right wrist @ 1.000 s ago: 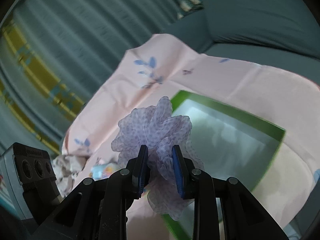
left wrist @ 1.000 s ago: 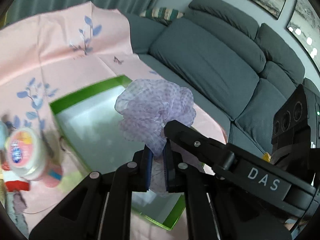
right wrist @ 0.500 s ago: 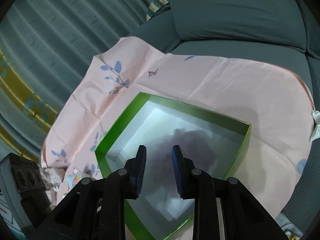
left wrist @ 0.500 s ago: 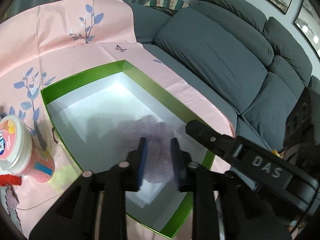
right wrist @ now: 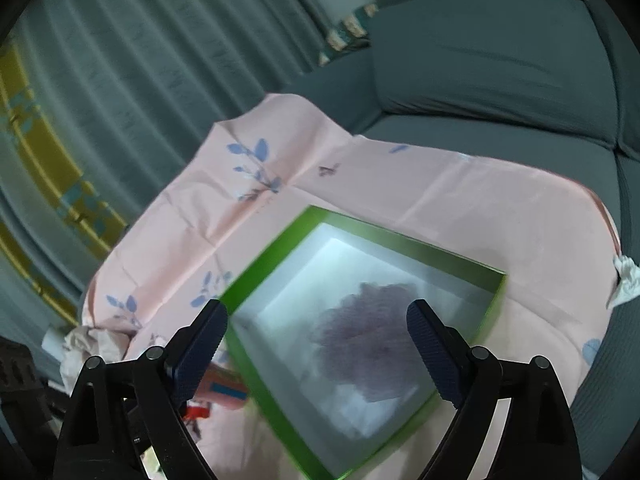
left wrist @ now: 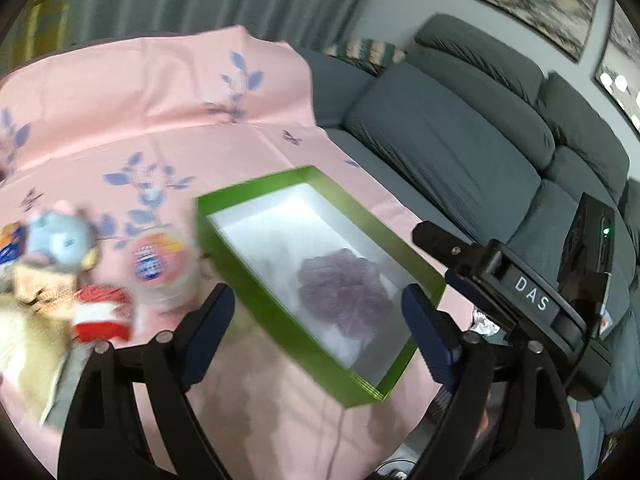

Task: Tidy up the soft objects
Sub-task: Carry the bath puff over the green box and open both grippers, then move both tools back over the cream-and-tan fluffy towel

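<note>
A lilac ruffled cloth puff (left wrist: 344, 296) (right wrist: 370, 350) lies loose inside the green box (left wrist: 280, 322) (right wrist: 400, 238) with a white floor, on a pink leaf-print cloth. My left gripper (left wrist: 318, 328) hovers above the box's near side, its jaws opening wide, nothing between the pads. My right gripper (right wrist: 316, 346) hangs over the box too, jaws opening wide, the puff well below them and untouched. The right gripper's black body (left wrist: 520, 300) shows at the right of the left wrist view.
Left of the box sit a pink-and-white tub (left wrist: 160, 272), a blue plush toy (left wrist: 56, 240), a red-and-white knitted item (left wrist: 102, 312) and a beige soft piece (left wrist: 24, 340). A grey sofa (left wrist: 460, 152) lies behind; curtains (right wrist: 120, 80) stand to the left.
Both grippers held the lilac puff above the box, then let go; it dropped into the box. Both jaws have spread wide and the left view has swung left and back.
</note>
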Demonstrator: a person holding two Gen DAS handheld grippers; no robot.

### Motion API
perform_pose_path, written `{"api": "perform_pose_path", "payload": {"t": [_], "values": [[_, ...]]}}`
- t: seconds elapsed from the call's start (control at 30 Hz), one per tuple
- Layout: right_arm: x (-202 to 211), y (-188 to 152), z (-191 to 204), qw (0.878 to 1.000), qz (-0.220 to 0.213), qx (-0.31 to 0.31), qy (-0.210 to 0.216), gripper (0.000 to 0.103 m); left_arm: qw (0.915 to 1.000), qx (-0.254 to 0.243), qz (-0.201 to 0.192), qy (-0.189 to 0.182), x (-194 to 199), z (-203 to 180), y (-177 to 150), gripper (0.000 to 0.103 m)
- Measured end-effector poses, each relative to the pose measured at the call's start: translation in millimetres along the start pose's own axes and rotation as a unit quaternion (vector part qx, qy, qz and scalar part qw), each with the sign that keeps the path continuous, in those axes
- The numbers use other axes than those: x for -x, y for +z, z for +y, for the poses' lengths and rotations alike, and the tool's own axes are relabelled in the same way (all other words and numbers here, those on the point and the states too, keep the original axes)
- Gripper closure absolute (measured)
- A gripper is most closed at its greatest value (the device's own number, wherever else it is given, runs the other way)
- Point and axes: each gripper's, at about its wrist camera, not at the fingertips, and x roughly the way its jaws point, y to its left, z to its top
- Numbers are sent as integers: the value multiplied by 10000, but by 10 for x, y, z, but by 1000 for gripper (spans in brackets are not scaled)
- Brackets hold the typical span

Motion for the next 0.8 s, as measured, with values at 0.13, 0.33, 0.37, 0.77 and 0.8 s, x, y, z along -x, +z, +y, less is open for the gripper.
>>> {"api": "perform_pose_path", "payload": {"t": [0.13, 0.33, 0.37, 0.77, 0.8], "values": [[55, -57, 265, 9990, -10, 421, 121, 5, 9988, 181, -131, 436, 367, 257, -127, 8], [145, -197, 693, 9943, 66, 987, 390, 4, 9915, 450, -245, 1200, 825, 640, -419, 7], [162, -240, 773, 9931, 93, 1093, 423, 4, 9901, 524, -288, 1273, 893, 711, -480, 7], [108, -1086, 1535, 9616, 1145, 2323, 906, 4, 9613, 1717, -511, 2091, 1510, 1514, -1150, 6], [98, -1125, 1593, 9589, 1237, 2358, 980, 4, 9589, 1826, -504, 2112, 1540, 1568, -1194, 6]]}}
